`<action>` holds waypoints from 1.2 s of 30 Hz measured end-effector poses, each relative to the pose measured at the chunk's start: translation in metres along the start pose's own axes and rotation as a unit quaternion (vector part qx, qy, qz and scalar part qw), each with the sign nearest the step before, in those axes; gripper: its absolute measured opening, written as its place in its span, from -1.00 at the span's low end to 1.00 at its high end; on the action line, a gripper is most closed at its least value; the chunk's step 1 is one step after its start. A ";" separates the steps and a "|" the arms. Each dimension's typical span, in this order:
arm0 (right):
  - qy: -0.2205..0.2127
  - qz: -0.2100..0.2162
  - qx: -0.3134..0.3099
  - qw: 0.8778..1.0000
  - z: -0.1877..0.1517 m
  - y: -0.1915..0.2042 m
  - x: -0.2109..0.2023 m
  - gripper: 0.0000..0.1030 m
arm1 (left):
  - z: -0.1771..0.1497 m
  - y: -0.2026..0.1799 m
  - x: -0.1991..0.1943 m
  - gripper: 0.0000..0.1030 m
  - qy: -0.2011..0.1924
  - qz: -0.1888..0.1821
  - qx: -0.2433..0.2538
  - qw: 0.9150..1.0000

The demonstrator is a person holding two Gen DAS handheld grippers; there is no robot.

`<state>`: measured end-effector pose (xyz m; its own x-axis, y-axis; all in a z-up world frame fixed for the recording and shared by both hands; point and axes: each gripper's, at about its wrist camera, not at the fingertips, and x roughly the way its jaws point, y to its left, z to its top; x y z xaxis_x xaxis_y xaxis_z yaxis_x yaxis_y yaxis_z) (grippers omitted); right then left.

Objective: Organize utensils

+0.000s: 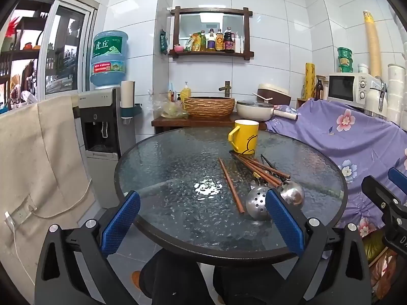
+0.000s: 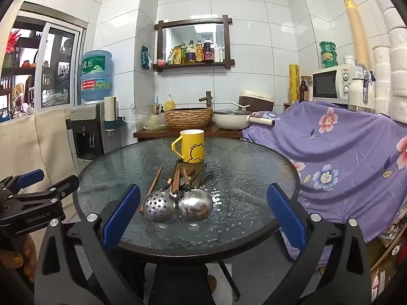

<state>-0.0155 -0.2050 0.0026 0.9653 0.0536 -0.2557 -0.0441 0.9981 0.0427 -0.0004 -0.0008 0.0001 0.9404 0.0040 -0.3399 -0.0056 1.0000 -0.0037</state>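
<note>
Both claws wide open, nothing between the pads. Left gripper [image 1: 202, 218] hovers over near edge of round glass table [image 1: 162, 162]; right gripper [image 2: 203, 213] likewise, beside it.

Utensils lie in a loose pile w/ handles fanning toward the far side: slotted ladle [image 2: 159, 207] and plain ladle [image 2: 195, 203] bowls side by side, just ahead of right claw, between its fingers in view. For left claw, pile sits ahead-right, by its right finger. Brown chopsticks [image 1: 257, 170] lie over the ladle handles; one stray chopstick [image 1: 231, 186] apart, to the left.

Yellow mug [image 2: 190, 147] upright beyond pile, duck outline on front, small print unreadable.

Writing: "GenRobot.AI" on the left gripper's body in right view; water jug [image 1: 109, 58] reads "虎丘".
</note>
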 end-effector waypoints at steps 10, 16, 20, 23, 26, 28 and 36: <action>-0.001 -0.001 0.000 1.000 0.000 0.000 0.000 0.91 | -0.002 0.003 -0.001 0.88 0.008 -0.005 -0.007 1.000; -0.001 0.000 0.001 1.000 0.001 0.000 0.000 0.91 | -0.002 0.002 0.003 0.88 0.009 -0.006 -0.005 1.000; -0.001 0.000 0.002 1.000 0.000 0.000 0.000 0.91 | -0.004 0.003 0.002 0.88 0.009 -0.008 -0.006 1.000; -0.001 0.001 0.002 1.000 0.000 -0.004 0.001 0.91 | -0.005 0.003 0.003 0.88 0.011 -0.008 -0.007 1.000; 0.000 0.002 0.002 1.000 -0.003 -0.002 0.001 0.91 | -0.002 0.003 0.004 0.88 0.013 -0.009 -0.007 1.000; 0.000 0.001 0.002 1.000 -0.005 -0.001 0.001 0.91 | -0.002 0.003 0.004 0.88 0.014 -0.009 -0.006 1.000; 0.002 0.002 0.003 1.000 -0.006 0.000 0.004 0.91 | -0.002 0.003 0.004 0.88 0.014 -0.009 -0.006 1.000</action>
<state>-0.0131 -0.2050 -0.0047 0.9639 0.0587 -0.2599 -0.0475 0.9977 0.0488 0.0023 0.0017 -0.0033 0.9307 -0.0150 -0.3656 0.0075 0.9997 -0.0219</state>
